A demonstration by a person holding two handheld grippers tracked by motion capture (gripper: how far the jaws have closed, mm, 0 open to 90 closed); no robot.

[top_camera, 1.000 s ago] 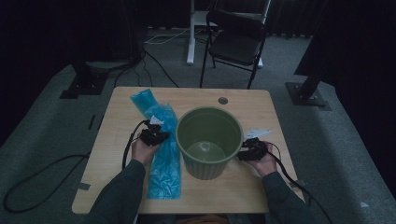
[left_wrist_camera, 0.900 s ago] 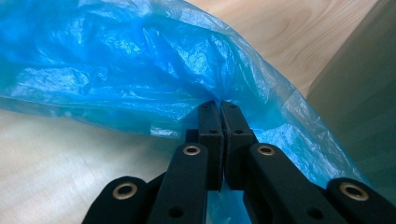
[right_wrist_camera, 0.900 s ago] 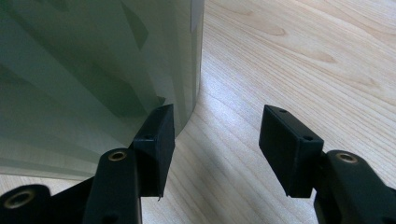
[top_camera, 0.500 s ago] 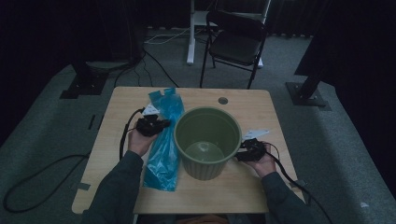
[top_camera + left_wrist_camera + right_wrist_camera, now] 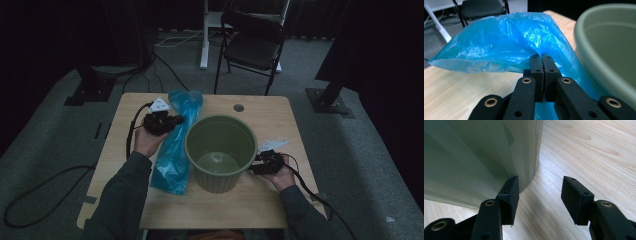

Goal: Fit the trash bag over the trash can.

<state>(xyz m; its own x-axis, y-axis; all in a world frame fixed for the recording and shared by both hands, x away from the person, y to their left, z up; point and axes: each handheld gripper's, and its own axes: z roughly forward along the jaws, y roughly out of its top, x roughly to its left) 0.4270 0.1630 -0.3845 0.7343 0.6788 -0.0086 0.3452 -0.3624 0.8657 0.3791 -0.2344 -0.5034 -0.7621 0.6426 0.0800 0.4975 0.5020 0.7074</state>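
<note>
Left gripper (image 5: 541,58) jaws are pinched tight on the blue plastic bag (image 5: 175,145), which has come up off the desk's left side since a second ago and now hangs beside the green bin (image 5: 221,152); it looks ready to be opened over the rim. Right gripper (image 5: 537,195) jaws, wide apart, have just been closing with nothing between them, one pad against the bin's wall.

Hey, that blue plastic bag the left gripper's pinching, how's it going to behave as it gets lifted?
Likely floppy: the blue plastic bag drapes and crumples above the shut left gripper. Probably very light, since a small pinch holds it. The thin glossy film may slip or snag on the green bin.
</note>
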